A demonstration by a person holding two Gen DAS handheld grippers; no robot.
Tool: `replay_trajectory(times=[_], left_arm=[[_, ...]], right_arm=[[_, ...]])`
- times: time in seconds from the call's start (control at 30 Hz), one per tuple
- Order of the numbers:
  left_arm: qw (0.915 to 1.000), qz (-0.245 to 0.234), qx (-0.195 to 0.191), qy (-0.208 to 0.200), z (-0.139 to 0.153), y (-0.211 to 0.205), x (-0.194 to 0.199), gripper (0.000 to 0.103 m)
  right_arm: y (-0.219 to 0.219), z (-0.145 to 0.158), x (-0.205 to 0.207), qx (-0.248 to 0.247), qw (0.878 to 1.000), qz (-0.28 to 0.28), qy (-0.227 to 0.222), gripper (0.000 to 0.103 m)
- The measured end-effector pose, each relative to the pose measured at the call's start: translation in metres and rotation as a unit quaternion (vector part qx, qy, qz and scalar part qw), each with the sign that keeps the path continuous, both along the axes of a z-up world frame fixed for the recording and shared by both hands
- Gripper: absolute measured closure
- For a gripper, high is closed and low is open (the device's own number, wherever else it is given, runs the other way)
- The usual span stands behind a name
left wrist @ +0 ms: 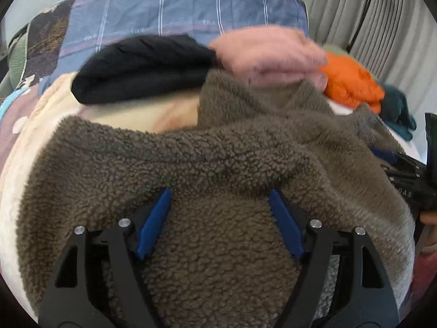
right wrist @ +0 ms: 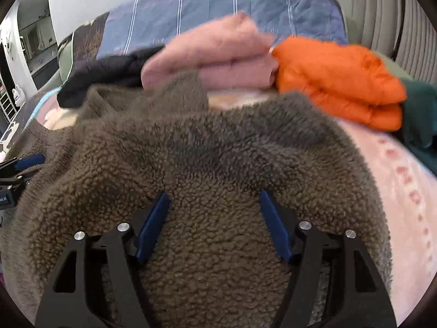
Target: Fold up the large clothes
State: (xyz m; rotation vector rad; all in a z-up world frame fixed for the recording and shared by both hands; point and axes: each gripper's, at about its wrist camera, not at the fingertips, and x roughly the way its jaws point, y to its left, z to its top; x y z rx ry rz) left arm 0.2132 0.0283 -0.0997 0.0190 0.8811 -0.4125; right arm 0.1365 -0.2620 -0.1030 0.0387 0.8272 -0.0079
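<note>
Brown fleece garment (left wrist: 218, 158) spread rumpled across the bed (right wrist: 404, 180), filling the lower half of both views. Left gripper (left wrist: 220, 199) and right gripper (right wrist: 214, 199) each with blue fingers (left wrist: 153, 227) spread wide over the pile, fleece between them but not pinched. Folded black (left wrist: 142, 68), pink (right wrist: 213, 54) and orange (right wrist: 338, 79) garments lie at 12 o'clock beyond it.
</note>
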Motion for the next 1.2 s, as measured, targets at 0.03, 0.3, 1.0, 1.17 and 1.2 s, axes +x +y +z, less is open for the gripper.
replay_trajectory(times=[0.03, 0.3, 1.0, 1.17, 1.2], left_arm=[[1.0000, -0.003, -0.005, 0.007, -0.003, 0.001, 0.000, 0.026], [1.0000, -0.004, 0.001, 0.007, -0.003, -0.003, 0.003, 0.025], [0.9976, 0.019, 0.000, -0.067, 0.023, 0.009, -0.058, 0.022], [0.9987, 0.033, 0.002, -0.038, 0.023, 0.004, -0.046, 0.021], [0.9987, 0.032, 0.015, -0.037, 0.020, 0.001, -0.045, 0.021]], right_arm=[[-0.002, -0.004, 0.001, 0.003, 1.000, 0.001, 0.003, 0.033], [-0.007, -0.003, 0.001, 0.016, 1.000, 0.014, 0.000, 0.030], [0.000, 0.035, -0.063, 0.072, 0.996, -0.007, -0.046, 0.032], [0.052, 0.063, -0.068, 0.076, 0.992, 0.066, -0.080, 0.032], [0.058, 0.054, -0.062, 0.070, 0.993, 0.071, -0.057, 0.032]])
